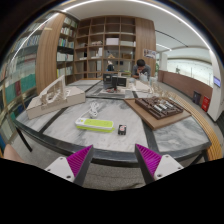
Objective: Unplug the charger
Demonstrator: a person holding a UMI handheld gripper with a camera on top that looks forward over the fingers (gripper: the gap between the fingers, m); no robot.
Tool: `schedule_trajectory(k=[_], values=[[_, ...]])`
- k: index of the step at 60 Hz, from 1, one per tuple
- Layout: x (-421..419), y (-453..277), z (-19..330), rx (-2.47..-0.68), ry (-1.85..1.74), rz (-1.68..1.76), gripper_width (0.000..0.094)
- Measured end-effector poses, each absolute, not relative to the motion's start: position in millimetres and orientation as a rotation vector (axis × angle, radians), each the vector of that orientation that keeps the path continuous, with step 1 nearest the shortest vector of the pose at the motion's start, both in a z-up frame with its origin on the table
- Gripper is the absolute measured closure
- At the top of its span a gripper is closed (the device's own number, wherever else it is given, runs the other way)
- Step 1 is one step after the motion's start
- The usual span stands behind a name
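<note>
Two magenta pads (80, 158) show at the near end of the tool (114, 160), one on each finger, and they stand well apart with nothing between them, so the tool is released and holds nothing. It hangs above the near edge of a grey counter (60, 132), whose dark rim runs just beyond the fingertips. Out on the counter, ahead of the fingers and a little toward the left one, lies a flat pale-green and white block (95, 125) that looks like a power strip or charger base; I cannot make out a plug or cord on it from here. Just beside it, to the right, sits a small dark item (121, 129), too small to name. Further back on the counter a white, stringy thing (94, 108) lies in a loose heap, perhaps a cable, though I cannot be sure. To the right, beyond the right finger, a wooden tray (150, 118) rests at an angle, carrying a dark slab (159, 105) with rows of small marks on it. To the left, pale boards or panels (50, 100) lie tilted across a neighbouring surface. Behind all this stands a tall wooden shelf unit (108, 40) with open compartments, and a person (143, 71) is bent over near it, beside a dark box (115, 80) on a far counter.
</note>
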State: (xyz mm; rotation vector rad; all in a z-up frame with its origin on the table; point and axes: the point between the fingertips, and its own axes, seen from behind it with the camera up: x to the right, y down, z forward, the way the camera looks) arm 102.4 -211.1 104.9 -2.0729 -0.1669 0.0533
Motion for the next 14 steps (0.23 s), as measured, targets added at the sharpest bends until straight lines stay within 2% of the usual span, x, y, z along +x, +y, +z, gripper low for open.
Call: schedule_trajectory(k=[14], values=[[120.5, -212.0, 98.6, -2.075, -0.169, 0.079, 0.0092]])
